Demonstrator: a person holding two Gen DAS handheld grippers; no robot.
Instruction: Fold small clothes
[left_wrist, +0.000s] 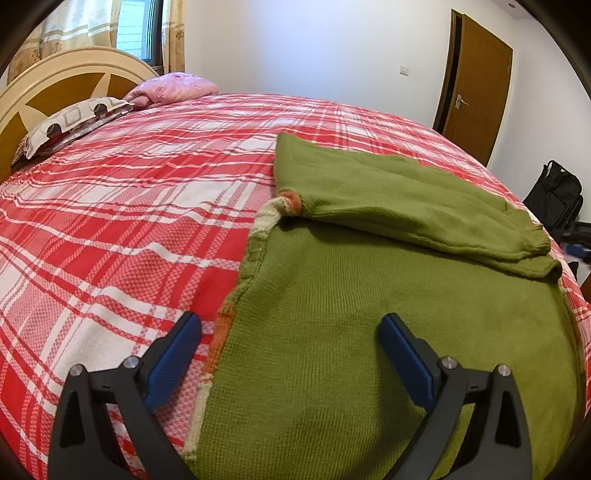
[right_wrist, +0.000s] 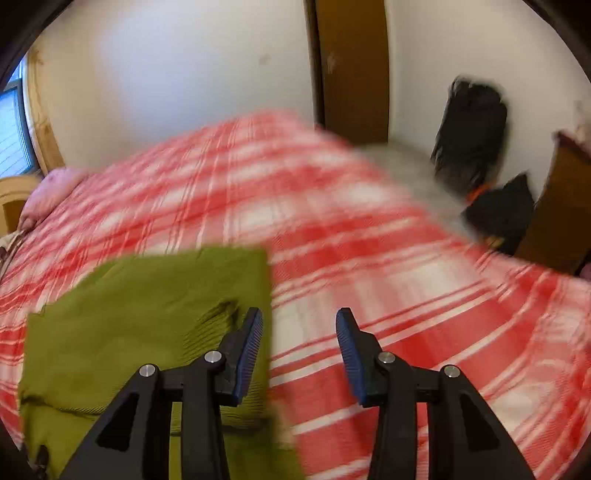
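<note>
The left gripper (left_wrist: 290, 332) stands wide apart, nothing between its fingers, above the green sweater's (left_wrist: 369, 332) striped edge on the plaid bedspread (left_wrist: 110, 221). The right gripper (right_wrist: 299, 332) is parted and empty; the sweater lies left of it, blurred and cut off below.

A green knitted sweater (left_wrist: 369, 332) was laid flat on a bed, its waffle-textured body spread out. One long sleeve was folded across the upper part, ribbed cuff at the right edge. A band of orange and cream stripes was seen along the left edge. In the right wrist view it (right_wrist: 140, 314) was blurred.
</note>
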